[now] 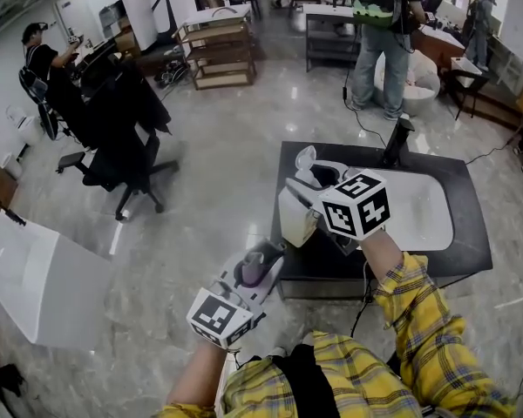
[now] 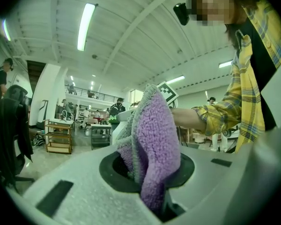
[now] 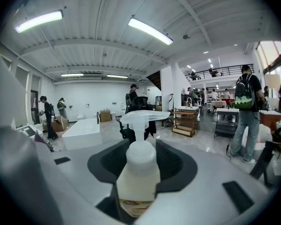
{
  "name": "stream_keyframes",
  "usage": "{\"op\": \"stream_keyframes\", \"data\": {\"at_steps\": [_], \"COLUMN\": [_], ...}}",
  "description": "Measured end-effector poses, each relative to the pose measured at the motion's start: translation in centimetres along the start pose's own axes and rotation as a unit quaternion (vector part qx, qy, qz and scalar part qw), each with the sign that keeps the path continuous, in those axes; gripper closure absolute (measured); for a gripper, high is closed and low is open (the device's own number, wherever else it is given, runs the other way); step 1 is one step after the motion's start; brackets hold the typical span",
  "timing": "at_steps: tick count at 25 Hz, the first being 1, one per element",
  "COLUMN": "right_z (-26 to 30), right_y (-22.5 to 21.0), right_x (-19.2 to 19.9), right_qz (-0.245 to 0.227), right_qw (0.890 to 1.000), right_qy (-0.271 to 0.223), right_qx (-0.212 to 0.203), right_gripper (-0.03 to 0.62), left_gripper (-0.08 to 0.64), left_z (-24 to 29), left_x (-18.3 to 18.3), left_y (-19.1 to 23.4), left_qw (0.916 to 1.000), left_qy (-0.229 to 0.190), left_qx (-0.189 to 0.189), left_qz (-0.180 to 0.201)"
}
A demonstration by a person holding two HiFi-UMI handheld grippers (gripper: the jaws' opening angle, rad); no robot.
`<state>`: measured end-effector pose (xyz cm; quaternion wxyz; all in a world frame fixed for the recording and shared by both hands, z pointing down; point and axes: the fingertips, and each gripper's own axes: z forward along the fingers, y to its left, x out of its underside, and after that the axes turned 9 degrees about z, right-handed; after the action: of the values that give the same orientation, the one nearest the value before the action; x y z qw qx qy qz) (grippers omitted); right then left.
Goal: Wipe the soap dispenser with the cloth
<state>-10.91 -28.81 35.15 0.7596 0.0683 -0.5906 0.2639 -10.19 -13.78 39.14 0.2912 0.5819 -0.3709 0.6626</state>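
Right gripper [image 3: 140,193] round soap dispenser [image 3: 138,163], its label [image 3: 132,208] illegible; left gripper [image 2: 152,193] on cloth [image 2: 155,139]

- The left claw [image 1: 260,266] is held low and close to the body. In the head view it points up and to the right, and its jaws are clamped on a folded purple cloth [image 2: 152,144] that stands up out of them.
- Its marker cube [image 1: 218,317] sits at the near end, on a bare left forearm [image 1: 194,377].
- The right claw [image 1: 307,197] is held higher and further out, pointing up and to the left in that view. Its jaws grip the body of a white soap dispenser [image 3: 136,172].
- The right wrist [image 1: 379,249] is bare, and a yellow plaid sleeve [image 1: 418,320] covers the bent arm behind it.
- The two claws are near each other but apart.
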Motion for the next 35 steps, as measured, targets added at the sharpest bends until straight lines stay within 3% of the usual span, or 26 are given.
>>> {"op": "stream_keyframes", "data": {"at_steps": [13,26,31,35], "right_z": [-0.4,-0.9,-0.8,-0.8], "right_y": [-0.1,0.0,-0.2,0.1], "right_x": [0.0,0.1,0.2,0.0], "right_qz": [0.046,0.077,0.077,0.072], "right_qw": [0.994,0.975,0.971,0.977], "right_qy": [-0.029,-0.063,-0.070,-0.058], "right_qx": [0.097,0.201,0.213,0.194], "right_gripper": [0.425,0.424,0.423,0.423], "left_gripper": [0.499,0.499,0.499,0.499], "left_z": [-2.1,-4.0,-4.2,-4.3], "left_x": [0.1,-0.3,-0.1,-0.2], "left_y": [-0.3,-0.3,-0.2,0.0], "left_qw": [0.9998,0.9999,1.0000,0.9999], "left_qy": [-0.002,-0.004,-0.003,-0.003], "left_qx": [-0.001,-0.001,0.001,0.002], "left_qz": [-0.017,-0.012,-0.007,-0.011]}}
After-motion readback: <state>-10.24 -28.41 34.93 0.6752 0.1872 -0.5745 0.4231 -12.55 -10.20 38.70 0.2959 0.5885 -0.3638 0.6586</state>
